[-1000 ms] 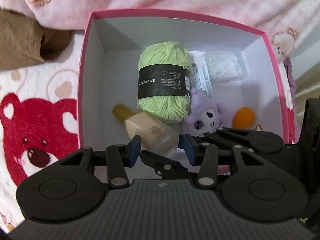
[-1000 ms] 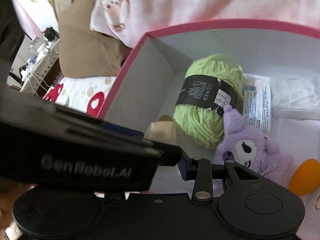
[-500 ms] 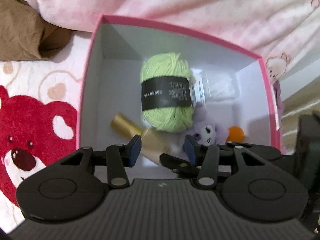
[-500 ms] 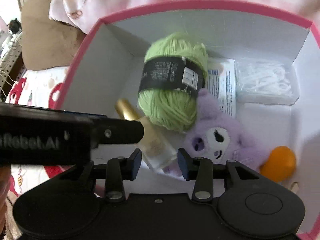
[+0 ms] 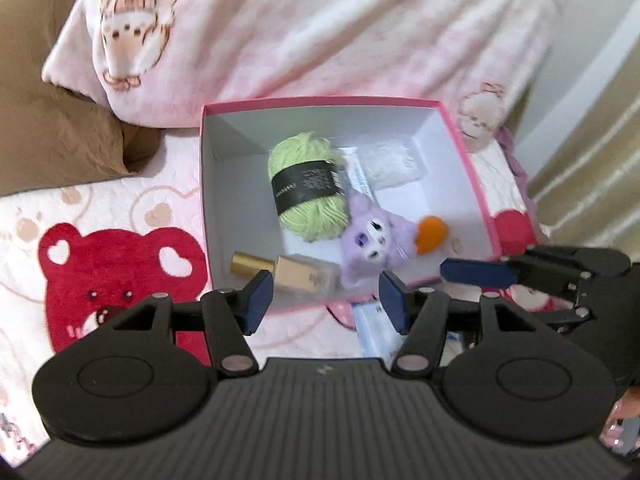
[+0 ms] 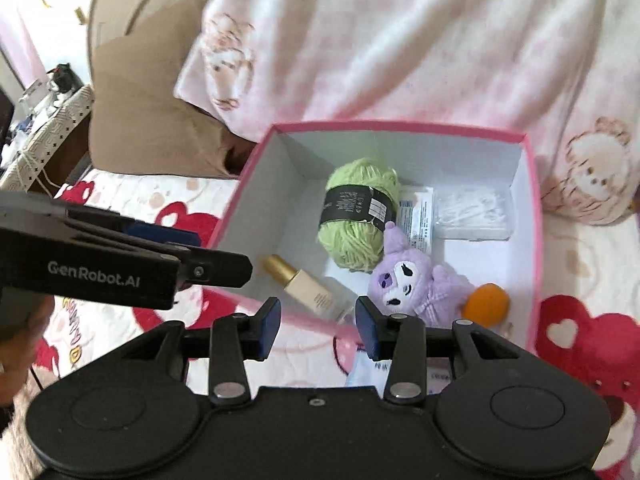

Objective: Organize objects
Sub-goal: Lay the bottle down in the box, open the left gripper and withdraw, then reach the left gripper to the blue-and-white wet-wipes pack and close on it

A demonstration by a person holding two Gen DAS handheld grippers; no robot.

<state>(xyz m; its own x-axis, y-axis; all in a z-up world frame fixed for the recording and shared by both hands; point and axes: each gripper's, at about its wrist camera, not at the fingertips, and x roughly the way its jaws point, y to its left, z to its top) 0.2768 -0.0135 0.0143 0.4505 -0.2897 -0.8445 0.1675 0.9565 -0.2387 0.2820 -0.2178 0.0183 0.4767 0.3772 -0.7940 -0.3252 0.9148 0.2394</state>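
Note:
A pink box [image 5: 468, 168] [image 6: 248, 172] with a white inside sits on the bed. In it lie a green yarn ball [image 5: 306, 190] [image 6: 360, 216], a purple plush toy [image 5: 372, 236] [image 6: 408, 284], a beige bottle with a gold cap [image 5: 288, 274] [image 6: 308, 288], an orange sponge [image 5: 432, 232] [image 6: 486, 300], a white packet [image 6: 418, 214] and a clear bag of swabs [image 5: 394, 162] [image 6: 472, 212]. My left gripper [image 5: 326, 300] is open and empty, held before the box's near edge. My right gripper [image 6: 318, 326] is open and empty, also near that edge.
The box rests on a white bedspread with red bears [image 5: 104, 264] [image 6: 580, 340]. A pink blanket [image 5: 320, 32] [image 6: 400, 40] lies behind the box, a brown pillow [image 5: 48, 120] [image 6: 152, 112] at left. A blue-white packet [image 5: 374, 330] [image 6: 366, 374] lies just before the box.
Both grippers have pulled back and up from inside the box, so the whole box now shows. The bottle stays lying in the box.

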